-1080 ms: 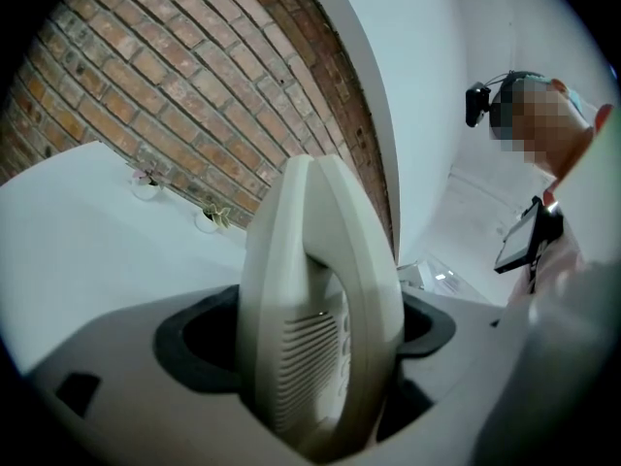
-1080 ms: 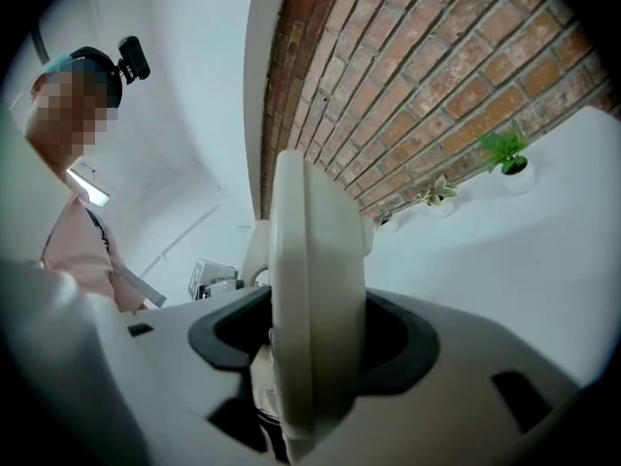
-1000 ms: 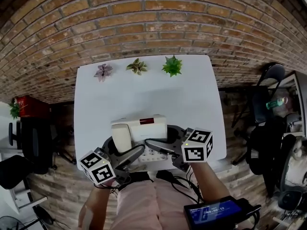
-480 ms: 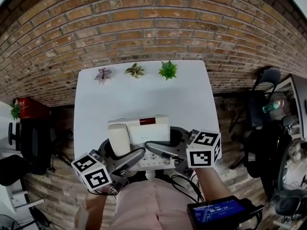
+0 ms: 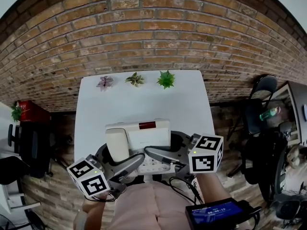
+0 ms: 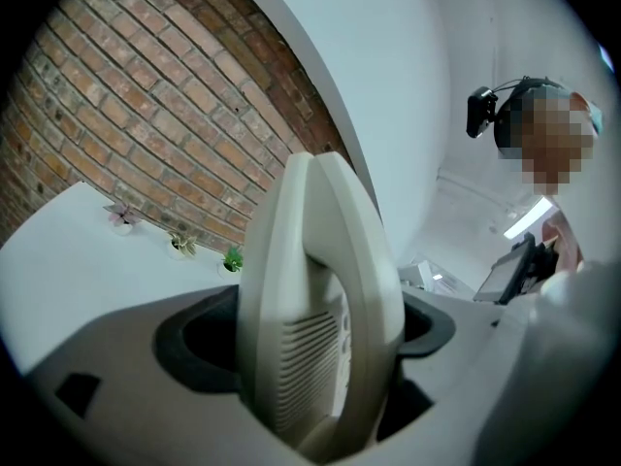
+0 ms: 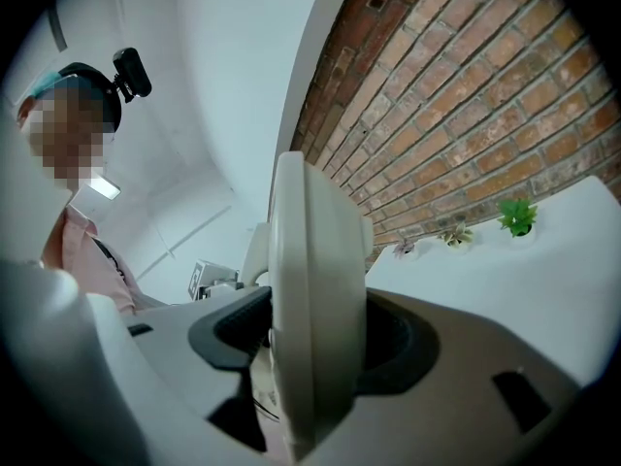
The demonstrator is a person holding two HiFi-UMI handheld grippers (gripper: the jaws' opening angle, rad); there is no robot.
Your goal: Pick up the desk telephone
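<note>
The beige desk telephone (image 5: 139,138), with a dark red strip at its top and the handset on its left, hangs in the air above the white table (image 5: 144,102). My left gripper (image 5: 111,161) is shut on its left edge and my right gripper (image 5: 176,152) is shut on its right edge. In the left gripper view the telephone (image 6: 315,289) stands edge-on, pressed between the grey jaws of the left gripper (image 6: 320,362). The right gripper view shows the telephone's other edge (image 7: 306,280) clamped in the right gripper (image 7: 310,362). The keypad faces the person.
Three small potted plants (image 5: 104,82) (image 5: 135,79) (image 5: 166,79) line the table's far edge against a brick wall (image 5: 144,28). Chairs (image 5: 261,92) stand to the right, a red box (image 5: 29,111) to the left. A device with a lit screen (image 5: 213,213) sits at the person's waist.
Both grippers have lifted the telephone up off the table toward the camera. The table and plants now look smaller and farther below.
</note>
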